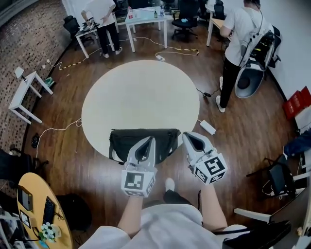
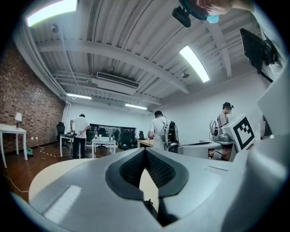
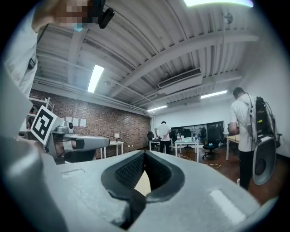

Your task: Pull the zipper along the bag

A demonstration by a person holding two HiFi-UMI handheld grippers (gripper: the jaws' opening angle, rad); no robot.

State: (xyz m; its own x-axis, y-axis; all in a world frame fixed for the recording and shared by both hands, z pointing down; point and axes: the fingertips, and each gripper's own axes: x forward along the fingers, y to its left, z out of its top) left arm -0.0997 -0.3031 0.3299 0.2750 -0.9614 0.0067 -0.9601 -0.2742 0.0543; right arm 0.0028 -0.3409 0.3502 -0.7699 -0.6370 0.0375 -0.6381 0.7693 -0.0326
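In the head view, a black bag lies flat at the 6 o'clock edge of a round beige table, with its long side running along that edge. The left gripper points toward 12 o'clock above the right half of the bag, and whether it touches the fabric cannot be told. The right gripper sits just beside the bag's end at 3 o'clock, clear of it. A white power strip lies on the wooden floor at the table's 4 o'clock. 1 person in a white shirt stands at 2 o'clock and another person stands at a white desk near 12 o'clock. In the left gripper view, the left gripper is clenched, its 2 ribbed pads meeting at the tips with nothing between them, and the tabletop stretches ahead. In the right gripper view, the right gripper is likewise clenched tip to tip and empty, with the tabletop showing through the gap behind the tips.
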